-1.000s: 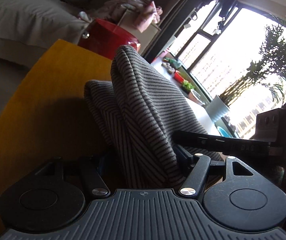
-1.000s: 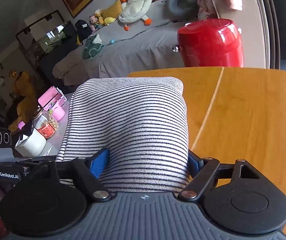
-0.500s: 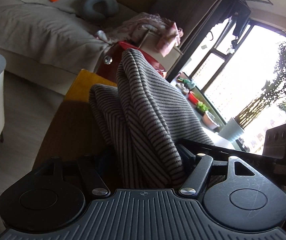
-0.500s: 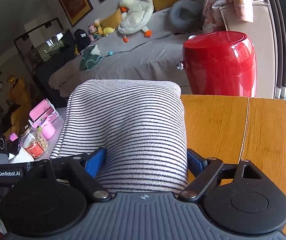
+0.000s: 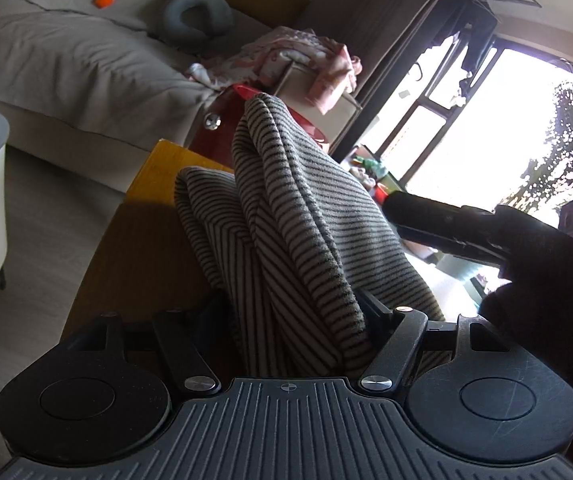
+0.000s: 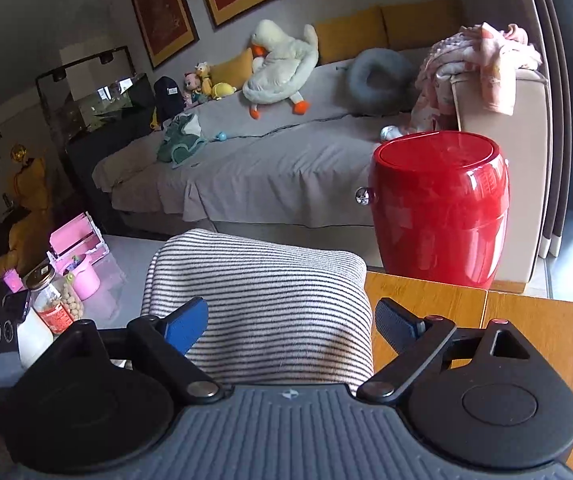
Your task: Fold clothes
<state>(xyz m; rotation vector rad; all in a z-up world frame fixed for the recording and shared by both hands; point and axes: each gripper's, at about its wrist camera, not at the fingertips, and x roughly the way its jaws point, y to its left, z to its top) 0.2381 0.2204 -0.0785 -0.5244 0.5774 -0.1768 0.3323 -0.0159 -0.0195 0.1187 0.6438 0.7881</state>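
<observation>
On the wooden table, near its far edge, sits the striped garment, already bundled into a thick folded stack w/ both tongs at it from opposite sides.

Right gripper: jaws opening, blue pads clear of the cloth on both sides; the fold lies between them but isn't pinched. Looks like a let-go after setting the stack down, prob. so the bundle keeps its shape on the tabletop.

Left gripper: the garment fills the gap between its fingers, layers bunched and standing up in a ridge. Cloth looks pressed by the right-hand finger; left one is in shadow, so it reads as clenched on the fabric, though not 100% sure. Holding this end up likely keeps the layers from sliding apart while the other side is freed.

Right tool also shows in the left view as a dark bar beside the cloth.

Behind: red bin on the floor just past the table edge, grey sofa w/ a plush duck. Jars and pink stuff off to the left, well apart from the stack.

Fold seems nearly done.
</observation>
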